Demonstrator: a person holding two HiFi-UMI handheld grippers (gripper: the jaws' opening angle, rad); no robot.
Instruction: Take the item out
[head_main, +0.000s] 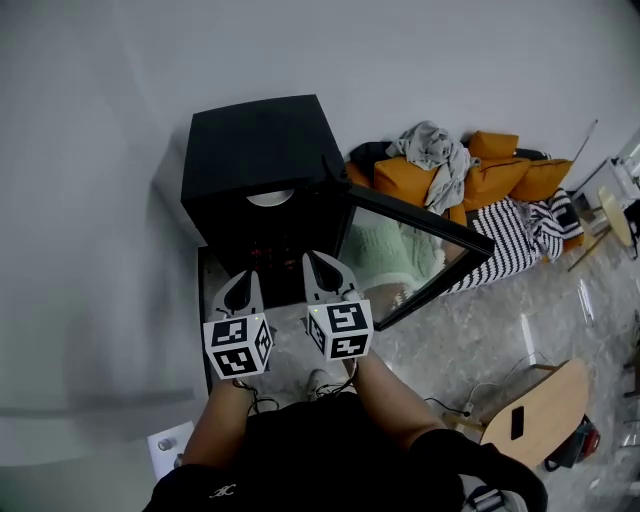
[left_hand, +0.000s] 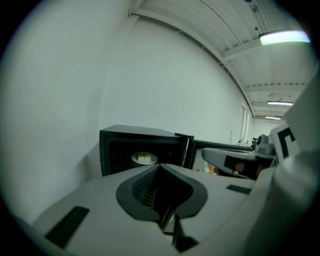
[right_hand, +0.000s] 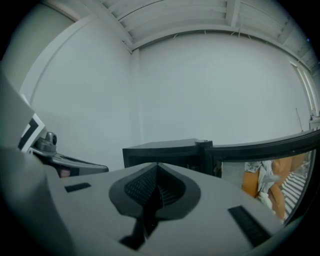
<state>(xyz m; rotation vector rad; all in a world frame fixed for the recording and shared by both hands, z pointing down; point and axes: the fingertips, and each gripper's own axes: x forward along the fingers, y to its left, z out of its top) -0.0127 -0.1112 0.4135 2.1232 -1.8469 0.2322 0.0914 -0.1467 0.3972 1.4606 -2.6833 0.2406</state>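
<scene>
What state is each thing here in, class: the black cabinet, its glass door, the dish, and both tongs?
black cabinet: open at the front.
glass door: swung wide open, to the right.
dish: inside the cabinet, not yet taken out.
left tongs: shut, empty, in front of the cabinet.
right tongs: shut, empty, in front of the cabinet.
</scene>
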